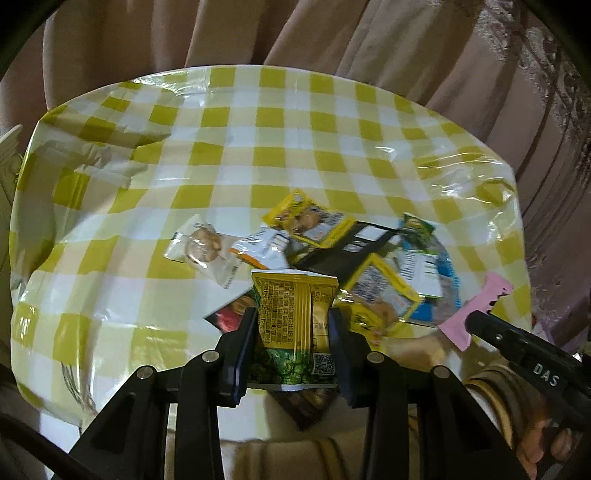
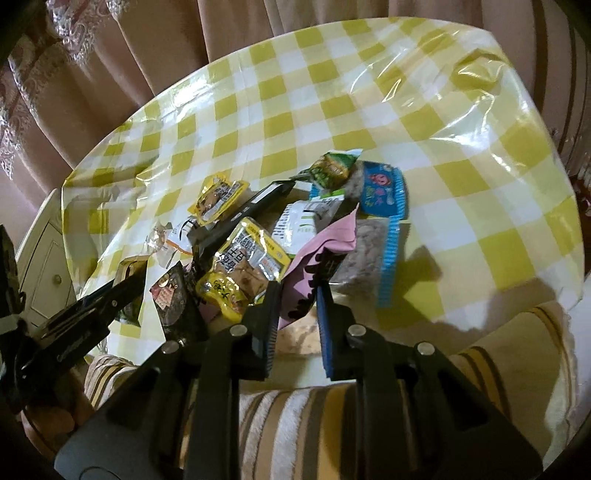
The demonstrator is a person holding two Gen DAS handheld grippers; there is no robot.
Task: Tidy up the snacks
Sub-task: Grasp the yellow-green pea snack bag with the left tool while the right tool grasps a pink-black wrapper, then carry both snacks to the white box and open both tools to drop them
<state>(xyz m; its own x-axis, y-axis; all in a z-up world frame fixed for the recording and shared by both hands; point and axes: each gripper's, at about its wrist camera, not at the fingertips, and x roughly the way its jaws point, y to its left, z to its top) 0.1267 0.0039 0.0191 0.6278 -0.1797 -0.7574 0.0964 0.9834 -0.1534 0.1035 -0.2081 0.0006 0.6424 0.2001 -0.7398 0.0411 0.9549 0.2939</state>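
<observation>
1. Pea packet: yellow-green, clamped between the left claw pads, held above the near edge of the surface. Long axis runs along the fingers, away from the camera; printed back faces up.
2. Pink packet: clamped in the right claw, near end pinched between the pads, free end draped over the pile. Same packet visible at the right claw tip in the left wrist view.
3. Pile: remaining snacks heaped at the near-centre of the surface, overlapping, around a black tray that lies partly buried. Tray contents not discernible.
4. Blue packet at the pile's right edge, nearer the right claw; white packet at the left edge, nearer the left claw.
5. Key relation: both claws loaded and side by side at the near edge, pile directly ahead of each. Judgement: both packets need placing before any new pick.
6. Risk, judged: pink packet's loose end may drag neighbours when lifted.
7. Checked cloth beyond the pile bare of snacks; curtain behind.
</observation>
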